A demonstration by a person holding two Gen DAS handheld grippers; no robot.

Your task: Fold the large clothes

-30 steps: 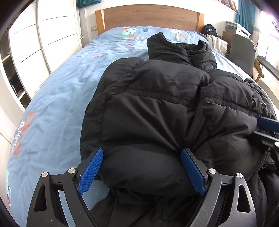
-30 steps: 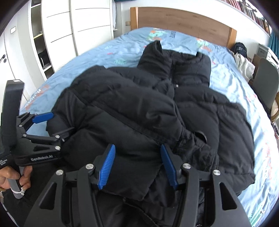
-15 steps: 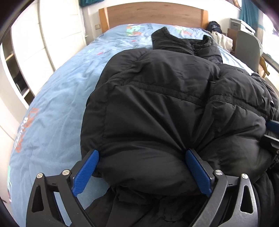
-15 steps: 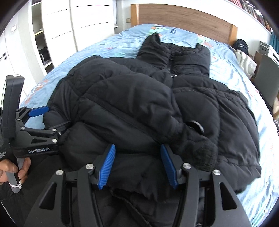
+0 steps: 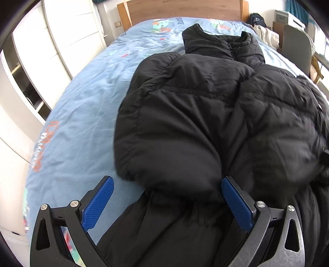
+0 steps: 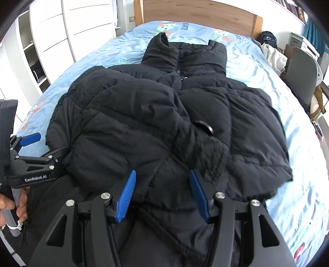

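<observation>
A large black puffer jacket (image 6: 168,115) lies on the blue bed (image 6: 292,184), collar toward the headboard, its left sleeve folded across the front. It also fills the left wrist view (image 5: 195,115). My left gripper (image 5: 166,197) is open, its blue pads either side of the folded sleeve's bulge at the jacket's left edge. It also shows in the right wrist view (image 6: 39,147) at the left. My right gripper (image 6: 162,193) is open, its jaws straddling the jacket's lower front near the sleeve cuff.
White wardrobe doors (image 5: 61,41) run along the bed's left side. A wooden headboard (image 6: 195,14) is at the far end. A grey chair (image 6: 302,78) and piled items stand at the right. Bare sheet (image 5: 82,106) lies left of the jacket.
Both grippers have pulled back and risen a little from the jacket. The folded part has settled flatter on the bed. The left jaws no longer press on the sleeve bulge.
</observation>
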